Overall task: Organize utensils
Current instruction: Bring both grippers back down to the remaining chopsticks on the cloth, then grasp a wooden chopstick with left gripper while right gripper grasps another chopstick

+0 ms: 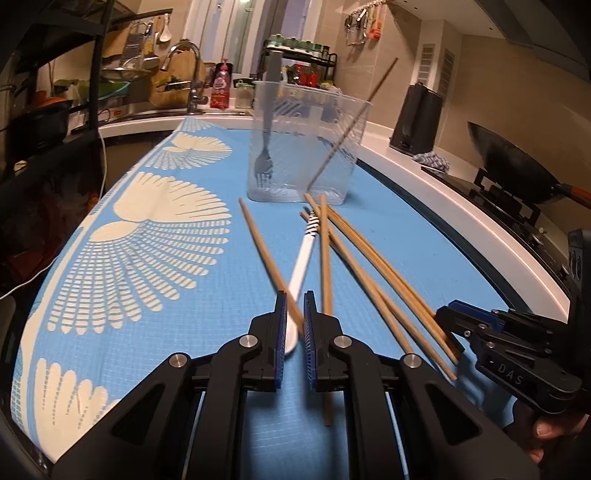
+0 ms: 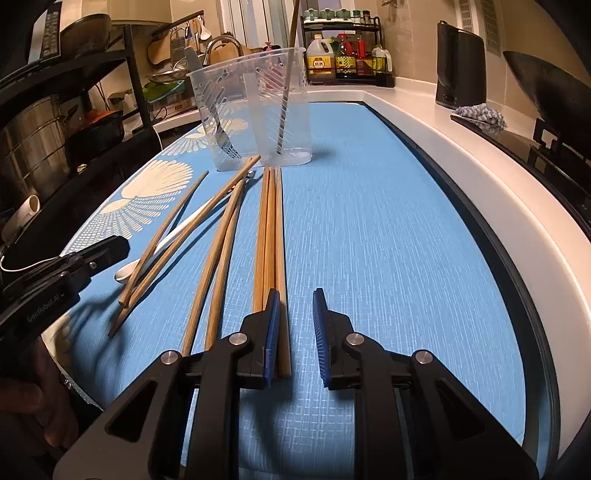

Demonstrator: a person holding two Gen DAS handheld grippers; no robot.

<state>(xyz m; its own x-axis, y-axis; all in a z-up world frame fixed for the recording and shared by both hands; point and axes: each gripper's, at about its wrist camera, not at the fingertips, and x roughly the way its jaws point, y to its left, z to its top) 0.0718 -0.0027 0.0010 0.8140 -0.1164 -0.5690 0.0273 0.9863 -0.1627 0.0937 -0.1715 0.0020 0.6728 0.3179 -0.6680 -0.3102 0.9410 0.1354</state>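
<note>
Left tool (image 1: 294, 314) pinches a chopstick (image 1: 264, 251); right tool (image 2: 295, 314), slightly parted, empty, with chopsticks (image 2: 271, 236) at 11 o'clock.

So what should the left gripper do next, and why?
Probably lift. The left gripper looks closed on one chopstick that crosses the white spoon. The clear container beyond already holds a fork and a leaning chopstick, so carrying it there seems next.

We see spoon (image 1: 301, 266) bowl partly hidden behind left gripper (image 1: 294, 314) pads. Chopstick (image 2: 291, 22) top cut off by picture's upper edge. Bottle labels (image 2: 320, 66) on rack at bench's far corner too small to read.
</note>
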